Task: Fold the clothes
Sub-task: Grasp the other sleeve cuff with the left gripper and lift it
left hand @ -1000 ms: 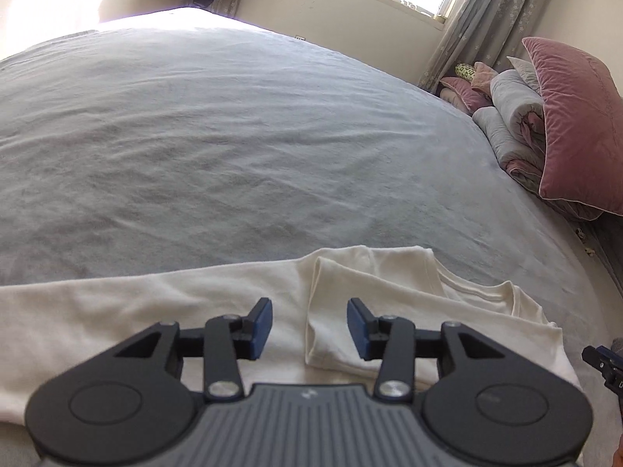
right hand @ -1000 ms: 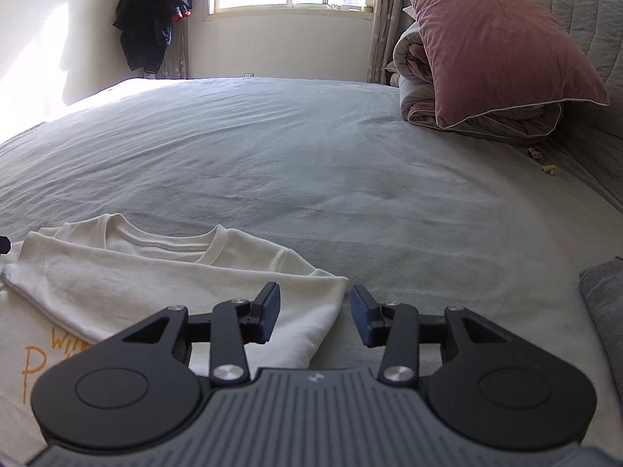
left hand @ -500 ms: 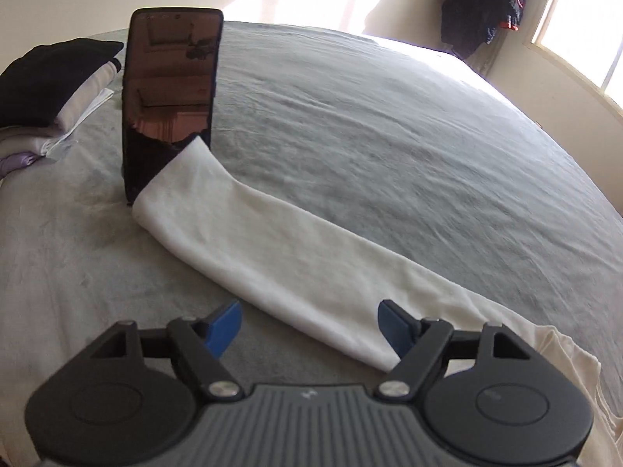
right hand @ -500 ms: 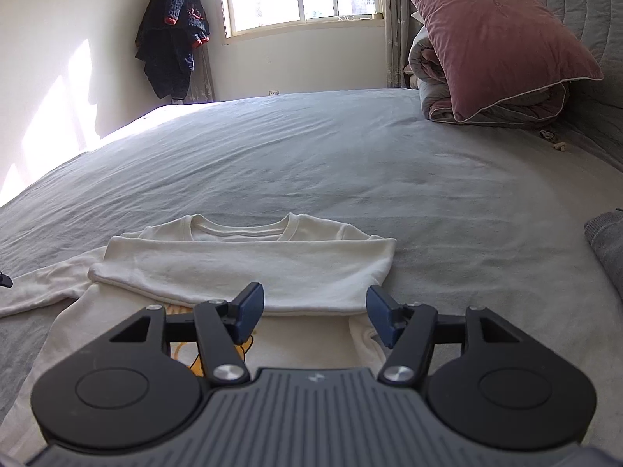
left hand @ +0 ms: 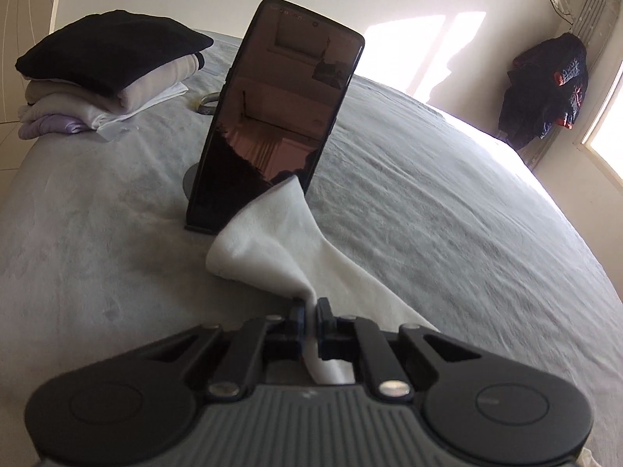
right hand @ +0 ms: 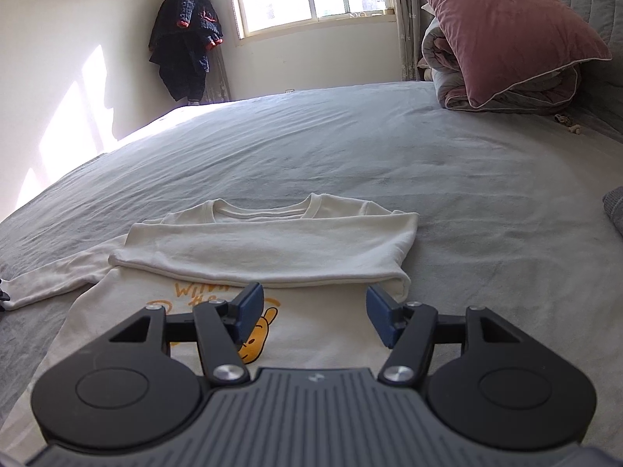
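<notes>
Pinching the sleeve (left hand: pixel 272 249) beside the phone (left hand: pixel 272 116), left gripper (left hand: pixel 309 313); right gripper (right hand: pixel 313 311) fingers spread over sweatshirt (right hand: pixel 268 241).

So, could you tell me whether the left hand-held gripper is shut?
Shut: the left hand-held gripper pinches the white sleeve between its fingers.

1. The sweatshirt (right hand: pixel 272 241) lies flat on the bed (right hand: pixel 467 179), 1 sleeve (right hand: pixel 264 249) folded across its chest.
2. The other sleeve (left hand: pixel 272 249) leans against the upright phone (left hand: pixel 272 116).
3. A stack of folded clothes (left hand: pixel 109 74) sits behind and left of the phone.
4. Pillows (right hand: pixel 506 27) lie at the far right.
</notes>
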Demonstrator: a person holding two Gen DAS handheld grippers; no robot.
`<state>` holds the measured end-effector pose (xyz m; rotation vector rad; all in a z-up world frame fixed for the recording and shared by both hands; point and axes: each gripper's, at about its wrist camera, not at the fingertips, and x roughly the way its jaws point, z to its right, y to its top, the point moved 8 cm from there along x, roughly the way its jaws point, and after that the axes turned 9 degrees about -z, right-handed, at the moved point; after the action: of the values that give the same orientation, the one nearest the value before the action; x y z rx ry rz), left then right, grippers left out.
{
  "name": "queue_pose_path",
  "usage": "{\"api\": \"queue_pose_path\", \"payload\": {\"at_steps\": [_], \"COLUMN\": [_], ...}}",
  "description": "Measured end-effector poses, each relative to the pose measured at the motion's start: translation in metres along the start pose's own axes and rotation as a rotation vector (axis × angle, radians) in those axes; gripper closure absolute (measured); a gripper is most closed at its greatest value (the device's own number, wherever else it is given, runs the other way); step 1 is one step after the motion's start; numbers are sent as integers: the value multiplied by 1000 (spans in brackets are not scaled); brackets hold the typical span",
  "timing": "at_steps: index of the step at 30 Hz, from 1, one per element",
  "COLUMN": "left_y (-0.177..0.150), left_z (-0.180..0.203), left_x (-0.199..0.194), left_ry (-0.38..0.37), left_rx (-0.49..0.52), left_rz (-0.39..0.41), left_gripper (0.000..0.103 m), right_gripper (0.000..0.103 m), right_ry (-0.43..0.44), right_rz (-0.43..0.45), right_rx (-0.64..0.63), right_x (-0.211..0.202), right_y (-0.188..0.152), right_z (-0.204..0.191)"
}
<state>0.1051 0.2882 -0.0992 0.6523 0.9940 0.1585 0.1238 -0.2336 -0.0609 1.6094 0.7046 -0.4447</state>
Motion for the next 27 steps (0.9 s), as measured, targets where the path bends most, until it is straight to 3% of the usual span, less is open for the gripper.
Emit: {"api": "queue_pose_path", "payload": {"at_steps": [4, 6, 13, 16, 18, 23, 27], "left_y": [13, 21, 37, 38, 38, 37, 33], "left_z": [20, 34, 75, 81, 87, 102, 115], "left_x": [-17, -29, -78, -85, -85, -83, -89], "left_ry": [-101, -168, -507, -630, -682, -805, -890], "left_rx": [-13, -1, 55, 51, 45, 33, 78], "left_rz": [69, 115, 252, 252, 234, 181, 160], "left_gripper": [98, 98, 98, 98, 98, 98, 98], "right_gripper": [41, 52, 66, 76, 89, 94, 95], "right_ry": [38, 81, 226, 298, 354, 434, 465], "right_rz": [-35, -53, -94, -127, -157, -235, -293], "right_rx": [-30, -43, -39, 22, 85, 252, 300], "right_x": [11, 17, 51, 72, 88, 137, 168], "right_y": [8, 16, 44, 52, 58, 65, 60], "right_z": [-14, -28, -90, -113, -127, -155, -177]}}
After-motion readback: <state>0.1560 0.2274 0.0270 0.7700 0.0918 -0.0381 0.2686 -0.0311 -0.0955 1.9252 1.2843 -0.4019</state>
